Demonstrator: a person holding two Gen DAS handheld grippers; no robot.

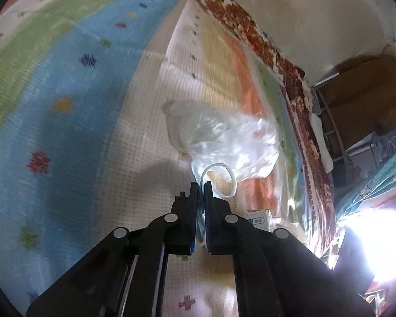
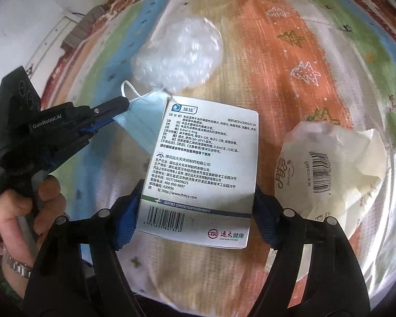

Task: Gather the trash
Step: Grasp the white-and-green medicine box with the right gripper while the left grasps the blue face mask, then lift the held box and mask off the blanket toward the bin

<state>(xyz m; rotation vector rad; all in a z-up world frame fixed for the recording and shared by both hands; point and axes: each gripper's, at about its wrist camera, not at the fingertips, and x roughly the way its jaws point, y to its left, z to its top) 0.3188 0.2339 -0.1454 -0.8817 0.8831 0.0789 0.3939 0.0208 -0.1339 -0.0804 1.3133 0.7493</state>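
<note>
My left gripper [image 1: 201, 185] is shut on the edge of a blue face mask [image 2: 142, 116], and the mask's white ear loop [image 1: 232, 174] curls out past the tips. In the right wrist view the left gripper [image 2: 125, 103] comes in from the left. My right gripper [image 2: 198, 189] has its blue pads [image 2: 134, 203] pressed on both sides of a white medicine box [image 2: 200, 163] printed with text and a barcode. A crumpled clear plastic bag [image 2: 179, 58] lies beyond the mask, also visible in the left wrist view [image 1: 224, 137]. To the right lies a crumpled cream wrapper [image 2: 330, 171].
Everything rests on a striped, colourful blanket [image 2: 272, 60] over a bed. A person's hand [image 2: 47, 198] with a wristwatch holds the left gripper. A brown cardboard box [image 1: 361, 100] and a metal rack stand beyond the bed's edge, below a white wall [image 1: 303, 13].
</note>
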